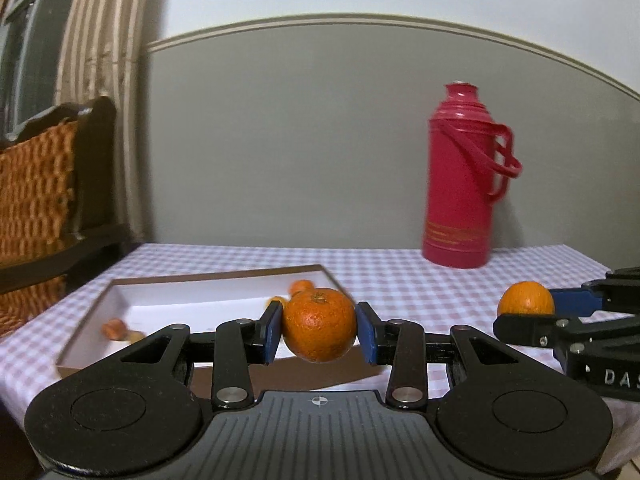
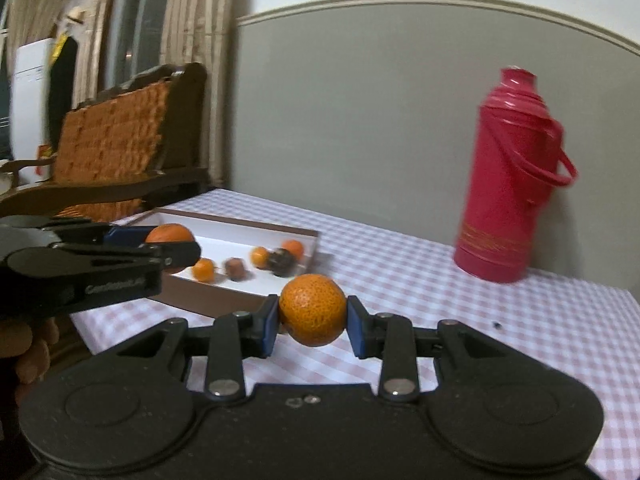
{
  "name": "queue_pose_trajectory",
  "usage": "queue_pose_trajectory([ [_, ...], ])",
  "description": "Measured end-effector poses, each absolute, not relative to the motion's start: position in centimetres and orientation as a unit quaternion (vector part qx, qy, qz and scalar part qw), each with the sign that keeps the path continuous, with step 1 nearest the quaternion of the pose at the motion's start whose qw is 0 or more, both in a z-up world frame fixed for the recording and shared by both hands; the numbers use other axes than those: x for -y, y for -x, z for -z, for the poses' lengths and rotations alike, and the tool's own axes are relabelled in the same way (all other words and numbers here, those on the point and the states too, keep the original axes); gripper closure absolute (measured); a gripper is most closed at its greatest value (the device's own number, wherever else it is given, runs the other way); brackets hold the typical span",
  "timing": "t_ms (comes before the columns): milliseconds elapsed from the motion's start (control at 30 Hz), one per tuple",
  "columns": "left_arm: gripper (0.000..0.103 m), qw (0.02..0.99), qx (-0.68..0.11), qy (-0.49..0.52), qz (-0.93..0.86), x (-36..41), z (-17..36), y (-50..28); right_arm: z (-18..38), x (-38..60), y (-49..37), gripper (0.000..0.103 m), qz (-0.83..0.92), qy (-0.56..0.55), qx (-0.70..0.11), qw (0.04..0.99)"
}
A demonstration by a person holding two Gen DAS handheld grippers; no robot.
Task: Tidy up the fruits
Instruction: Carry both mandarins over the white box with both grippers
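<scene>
Left gripper (image 1: 319, 326) and right gripper (image 2: 313, 312) each pinch a mandarin between nearly closed fingers; carry both level over the white tray (image 1: 192, 300) rim, release low

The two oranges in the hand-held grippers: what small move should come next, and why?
Probably carry both a little further to over the white box. Each hand-held gripper, left and right, clamps an orange, and other small fruits already lie in that box.
</scene>
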State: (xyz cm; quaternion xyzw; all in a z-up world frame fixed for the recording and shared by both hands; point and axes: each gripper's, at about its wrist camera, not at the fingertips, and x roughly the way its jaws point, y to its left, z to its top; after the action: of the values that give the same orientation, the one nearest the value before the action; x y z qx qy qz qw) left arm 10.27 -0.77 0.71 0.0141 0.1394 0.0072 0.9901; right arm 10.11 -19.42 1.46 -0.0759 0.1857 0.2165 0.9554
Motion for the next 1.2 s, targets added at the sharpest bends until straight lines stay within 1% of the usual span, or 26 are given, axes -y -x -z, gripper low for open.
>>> queue_pose_trajectory([
  [433,0.063,0.989,-0.124,-0.007,-0.081,-6.3,-1.6,-9.1,-2.7,12.4,-10.1,0.077,-0.279,0.088,-0.149,0.945],
  [667,0.063,0.987,-0.119,-0.004,-0.108,-10.2,-2.3,-10.3,-3.8,9.6,-12.2,0.077,-0.278,0.093,-0.133,0.947],
  [1200,0.063,0.985,-0.117,-0.001,-0.128,-13.4,-2.2,-15.1,-3.6,7.6,-18.0,0.077,-0.264,0.085,-0.124,0.953],
])
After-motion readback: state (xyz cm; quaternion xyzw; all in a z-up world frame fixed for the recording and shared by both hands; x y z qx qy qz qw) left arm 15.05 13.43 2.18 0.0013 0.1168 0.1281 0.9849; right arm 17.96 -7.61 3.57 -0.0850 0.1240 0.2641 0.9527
